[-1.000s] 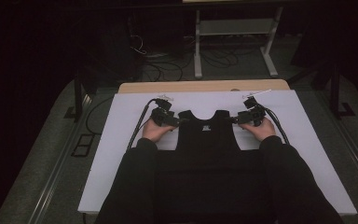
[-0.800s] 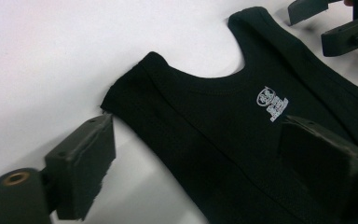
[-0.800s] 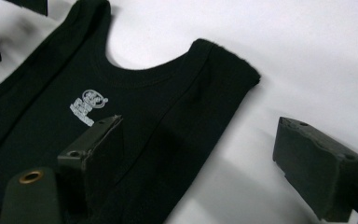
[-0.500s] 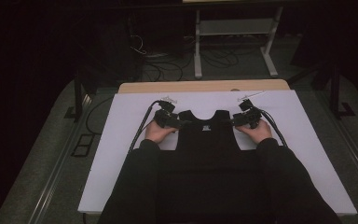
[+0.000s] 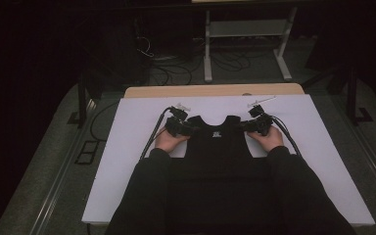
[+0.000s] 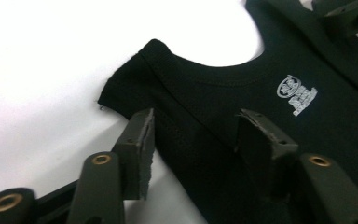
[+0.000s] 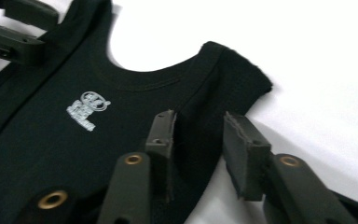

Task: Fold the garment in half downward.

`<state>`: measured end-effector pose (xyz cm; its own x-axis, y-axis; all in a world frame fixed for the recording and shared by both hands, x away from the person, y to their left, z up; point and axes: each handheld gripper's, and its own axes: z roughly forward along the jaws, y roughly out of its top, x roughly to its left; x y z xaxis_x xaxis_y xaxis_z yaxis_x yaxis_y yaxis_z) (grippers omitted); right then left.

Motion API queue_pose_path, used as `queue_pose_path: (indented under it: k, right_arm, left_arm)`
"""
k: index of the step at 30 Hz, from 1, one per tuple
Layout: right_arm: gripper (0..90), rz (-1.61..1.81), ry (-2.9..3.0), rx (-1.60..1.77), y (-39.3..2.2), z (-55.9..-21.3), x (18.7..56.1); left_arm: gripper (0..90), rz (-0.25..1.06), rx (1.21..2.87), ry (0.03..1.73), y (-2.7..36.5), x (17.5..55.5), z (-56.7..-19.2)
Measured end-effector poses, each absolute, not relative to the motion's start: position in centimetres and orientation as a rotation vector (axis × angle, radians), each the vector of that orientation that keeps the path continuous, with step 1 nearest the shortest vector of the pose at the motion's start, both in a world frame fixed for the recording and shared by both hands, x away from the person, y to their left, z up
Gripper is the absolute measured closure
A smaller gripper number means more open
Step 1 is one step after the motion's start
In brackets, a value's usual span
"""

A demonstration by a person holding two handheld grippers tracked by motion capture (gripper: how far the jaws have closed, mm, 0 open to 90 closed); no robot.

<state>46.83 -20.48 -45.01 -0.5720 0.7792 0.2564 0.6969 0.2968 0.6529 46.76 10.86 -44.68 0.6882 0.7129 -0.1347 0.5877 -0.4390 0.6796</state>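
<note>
Currently, step: my jaws have just been closing on the shoulder straps of the vest [image 5: 219, 147], flat on the table [image 5: 127, 147].
Left gripper [image 6: 196, 135]: straddling strap, not yet pinched.
Right gripper [image 7: 198, 140]: likewise.
Next: pinch, lift evenly.

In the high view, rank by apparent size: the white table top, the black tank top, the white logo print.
1. White table top, clearly largest.
2. Black tank top; its lower part merges with the dark sleeves, so extent is unsure.
3. White logo print, tiny.

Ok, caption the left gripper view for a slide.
Left gripper closing its jaws around the shoulder strap of a black tank top lying on the white table.
</note>
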Motion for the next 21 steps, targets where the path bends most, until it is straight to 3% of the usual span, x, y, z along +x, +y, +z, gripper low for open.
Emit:
queue_pose_path:
  k: [11, 16, 21]
  right_arm:
    - [82.7, 1.056, 2.417, 1.396, -19.94, -44.77, 46.39]
    - [85.2, 1.048, 2.427, 1.377, -19.71, -44.69, 46.23]
    - [85.8, 1.069, 2.433, 1.380, -19.90, -44.33, 46.10]
  left_arm:
    - [71.8, 0.271, 2.139, 1.052, 10.74, 46.34, -44.80]
    - [81.6, 0.239, 2.130, 1.050, 10.66, 46.32, -44.82]
    - [84.0, 0.212, 2.124, 1.061, 10.80, 46.31, -44.69]
